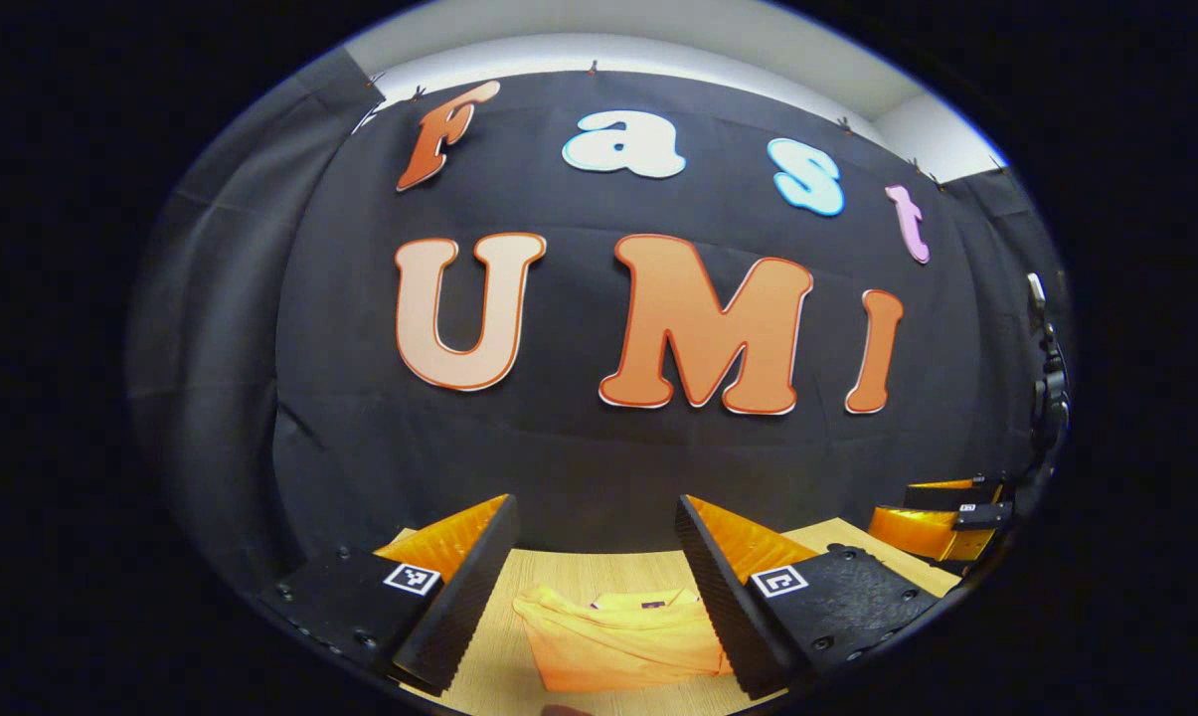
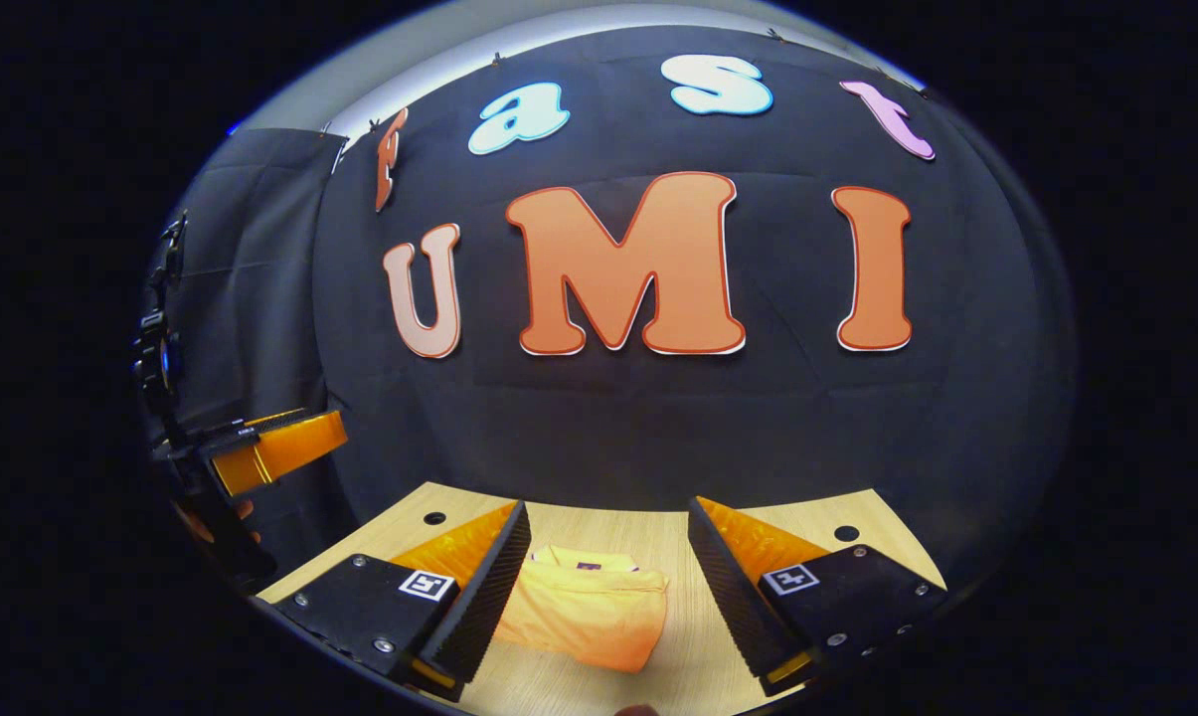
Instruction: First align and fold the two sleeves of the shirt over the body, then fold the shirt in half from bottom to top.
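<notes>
- A pale wooden table [image 2: 857, 557] stands before the booth's black cloth wall [image 2: 658, 428], with two small dark holes near the table's far corners in the right gripper view.
- The orange shirt [image 2: 584, 607] lies on the table as a folded, compact bundle, its collar end with a small dark label turned toward the wall.
- Folded this small, the shirt has no clear long axis; it looks slightly wider than deep.
- The left gripper [image 1: 597, 592] hangs above the table with its fingers spread wide, holding nothing; the shirt [image 1: 623, 636] shows through the gap, below and apart from the fingers.
- The right gripper [image 2: 608, 597] is likewise spread wide and empty, raised over the shirt without touching it.
- In the left gripper view the right gripper [image 1: 941, 522] shows at the right edge, off the table's surface.
- In the right gripper view the left gripper [image 2: 270, 447] shows at the left edge, a hand partly seen below it.
</notes>
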### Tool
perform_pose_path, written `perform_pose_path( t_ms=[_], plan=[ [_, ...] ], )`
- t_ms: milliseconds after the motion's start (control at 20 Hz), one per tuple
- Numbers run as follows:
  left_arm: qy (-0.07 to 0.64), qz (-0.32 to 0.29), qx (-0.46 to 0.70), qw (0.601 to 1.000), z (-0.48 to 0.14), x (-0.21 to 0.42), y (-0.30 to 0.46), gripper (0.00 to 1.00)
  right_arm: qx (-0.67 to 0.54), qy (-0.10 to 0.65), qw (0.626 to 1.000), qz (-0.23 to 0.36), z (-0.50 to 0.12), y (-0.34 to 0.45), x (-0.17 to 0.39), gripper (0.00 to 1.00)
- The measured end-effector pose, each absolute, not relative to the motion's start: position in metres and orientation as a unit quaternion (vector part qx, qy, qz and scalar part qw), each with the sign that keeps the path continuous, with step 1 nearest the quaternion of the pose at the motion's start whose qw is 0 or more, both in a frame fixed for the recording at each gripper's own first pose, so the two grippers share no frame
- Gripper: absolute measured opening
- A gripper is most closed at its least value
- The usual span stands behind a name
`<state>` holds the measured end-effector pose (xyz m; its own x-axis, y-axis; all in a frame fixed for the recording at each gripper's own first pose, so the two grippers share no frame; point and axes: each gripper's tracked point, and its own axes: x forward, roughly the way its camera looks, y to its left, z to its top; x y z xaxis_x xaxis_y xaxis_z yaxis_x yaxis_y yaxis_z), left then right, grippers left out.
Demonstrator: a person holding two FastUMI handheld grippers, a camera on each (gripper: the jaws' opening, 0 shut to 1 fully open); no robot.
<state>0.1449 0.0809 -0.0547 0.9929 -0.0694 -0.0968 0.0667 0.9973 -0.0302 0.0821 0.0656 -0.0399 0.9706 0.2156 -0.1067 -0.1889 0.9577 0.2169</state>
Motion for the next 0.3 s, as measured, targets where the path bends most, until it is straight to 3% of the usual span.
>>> perform_pose_path(
  t_ms=[150,300],
  plan=[
    [0.043,-0.043,-0.008,0.998,-0.058,0.119,0.06,0.97,0.092,0.029,0.989,0.116,-0.026,0.072,0.065,1.0],
    [0.036,-0.05,-0.002,0.998,-0.063,0.1,0.046,0.98,0.084,-0.009,0.988,0.127,-0.018,0.077,0.047,0.96]
  ],
)
